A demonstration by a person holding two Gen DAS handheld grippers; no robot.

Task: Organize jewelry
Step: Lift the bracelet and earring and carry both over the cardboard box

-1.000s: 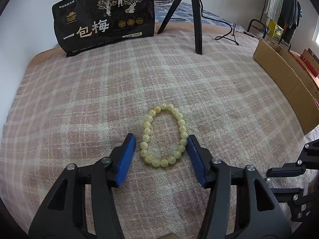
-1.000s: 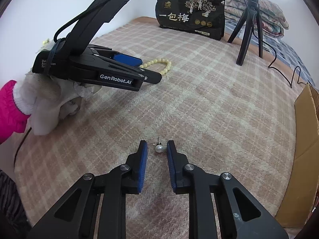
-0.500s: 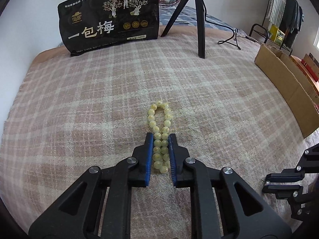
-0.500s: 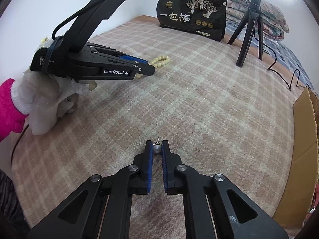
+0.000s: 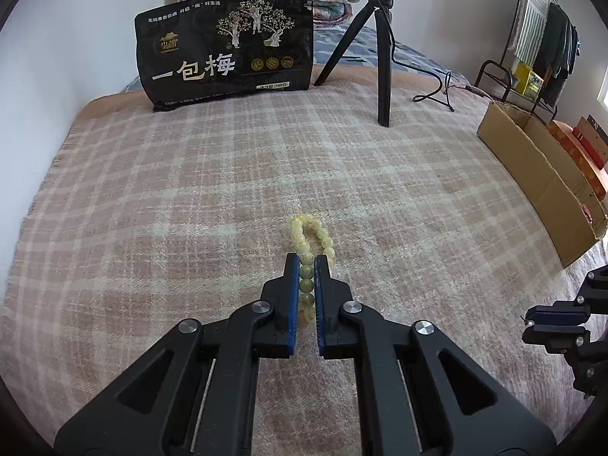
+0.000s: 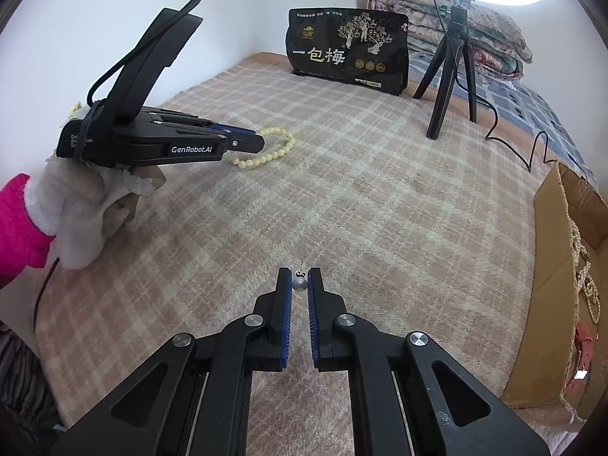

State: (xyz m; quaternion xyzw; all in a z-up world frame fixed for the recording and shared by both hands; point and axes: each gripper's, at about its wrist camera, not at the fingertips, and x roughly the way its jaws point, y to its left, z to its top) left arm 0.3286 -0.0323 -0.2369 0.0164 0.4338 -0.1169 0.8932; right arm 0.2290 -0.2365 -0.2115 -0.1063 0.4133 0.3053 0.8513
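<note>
A yellow bead bracelet lies squeezed into a narrow loop on the pink plaid blanket. My left gripper is closing its jaws on the near part, and the blue pads press the beads. The right wrist view shows that gripper from the side, with the bracelet trailing out onto the blanket. My right gripper is shut on a small pearl stud earring, whose post sticks out past the tips. It also shows at the left wrist view's right edge.
A cardboard box on the right holds a pearl necklace. At the far end of the bed stand a black snack bag and a ring-light tripod with its cable. A white-gloved hand with a pink sleeve holds the left gripper.
The left jaws closed from wide apart onto the bracelet, squeezing it narrow. The right jaws closed on the earring. Both grippers have risen slightly from the blanket.
</note>
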